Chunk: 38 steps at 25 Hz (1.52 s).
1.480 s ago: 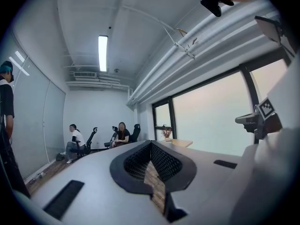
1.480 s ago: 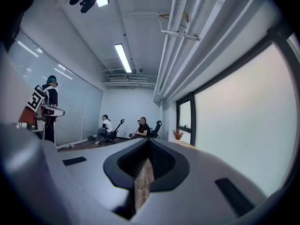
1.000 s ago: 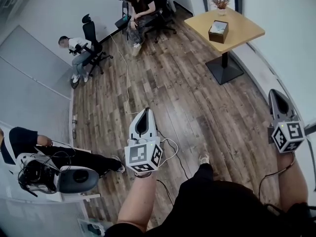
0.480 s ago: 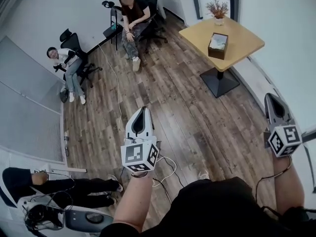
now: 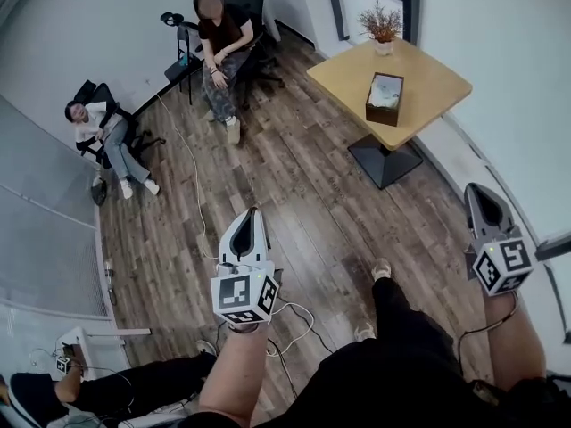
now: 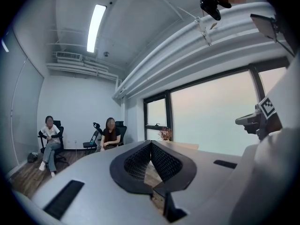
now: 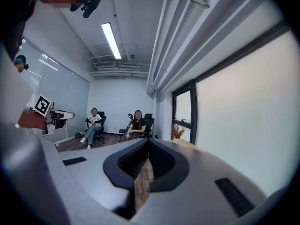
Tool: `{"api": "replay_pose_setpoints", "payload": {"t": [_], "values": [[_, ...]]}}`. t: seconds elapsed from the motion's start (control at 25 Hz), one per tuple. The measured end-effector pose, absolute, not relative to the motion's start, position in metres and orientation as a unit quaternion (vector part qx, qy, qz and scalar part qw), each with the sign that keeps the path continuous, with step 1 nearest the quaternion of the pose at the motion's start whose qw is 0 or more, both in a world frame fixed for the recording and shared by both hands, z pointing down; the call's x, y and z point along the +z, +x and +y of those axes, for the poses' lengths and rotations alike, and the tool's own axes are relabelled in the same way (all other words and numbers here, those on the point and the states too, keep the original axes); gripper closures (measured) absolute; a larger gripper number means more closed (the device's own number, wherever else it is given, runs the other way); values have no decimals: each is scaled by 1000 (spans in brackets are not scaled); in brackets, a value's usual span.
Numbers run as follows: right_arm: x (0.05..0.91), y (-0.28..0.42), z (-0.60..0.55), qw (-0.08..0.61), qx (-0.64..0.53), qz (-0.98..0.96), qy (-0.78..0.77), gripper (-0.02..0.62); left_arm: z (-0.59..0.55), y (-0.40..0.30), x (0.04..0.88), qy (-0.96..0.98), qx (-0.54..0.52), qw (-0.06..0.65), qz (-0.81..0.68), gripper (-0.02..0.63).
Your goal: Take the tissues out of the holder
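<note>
A dark wooden tissue holder [image 5: 384, 99] with white tissue showing in its top stands on a square light-wood table [image 5: 437, 83] far ahead in the head view. My left gripper [image 5: 252, 214] is held over the wood floor, well short of the table, its jaws shut with nothing between them. My right gripper [image 5: 478, 190] hangs at the right, nearer the table's side, also shut and empty. In the left gripper view the pad tips [image 6: 151, 143] meet; in the right gripper view the tips [image 7: 149, 140] touch too. The holder is hidden in both gripper views.
A small potted plant [image 5: 382, 27] sits at the table's far edge. Two people sit on office chairs [image 5: 217, 36] [image 5: 96, 130] by the back wall. A cable [image 5: 192, 185] runs along the floor toward my feet. Another person [image 5: 107, 399] is at the lower left.
The view has advanced toward the table, so the table and holder sit lower and larger. Both grippers stayed shut and shifted slightly with the walk.
</note>
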State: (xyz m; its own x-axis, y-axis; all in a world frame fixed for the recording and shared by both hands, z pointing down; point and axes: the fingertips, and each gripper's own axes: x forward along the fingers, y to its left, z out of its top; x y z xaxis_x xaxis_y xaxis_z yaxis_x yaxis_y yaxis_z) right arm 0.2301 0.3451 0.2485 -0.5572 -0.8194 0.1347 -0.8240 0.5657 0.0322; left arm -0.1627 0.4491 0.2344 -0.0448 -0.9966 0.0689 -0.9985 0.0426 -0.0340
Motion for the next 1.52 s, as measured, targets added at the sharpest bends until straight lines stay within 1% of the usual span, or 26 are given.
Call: {"api": "replay_pose_setpoints", "payload": {"t": [0.64, 1.08, 1.32, 1.52], "values": [[251, 171, 148, 56, 35, -904, 422, 591, 279, -199, 205, 660, 44, 7, -750, 598], [299, 165, 45, 69, 87, -904, 413, 591, 161, -182, 219, 670, 74, 14, -738, 598], [314, 156, 1, 85, 99, -897, 423, 591, 99, -191, 236, 685, 77, 33, -724, 598], [322, 138, -30, 107, 97, -891, 432, 591, 41, -205, 247, 704, 72, 34, -705, 598]]}}
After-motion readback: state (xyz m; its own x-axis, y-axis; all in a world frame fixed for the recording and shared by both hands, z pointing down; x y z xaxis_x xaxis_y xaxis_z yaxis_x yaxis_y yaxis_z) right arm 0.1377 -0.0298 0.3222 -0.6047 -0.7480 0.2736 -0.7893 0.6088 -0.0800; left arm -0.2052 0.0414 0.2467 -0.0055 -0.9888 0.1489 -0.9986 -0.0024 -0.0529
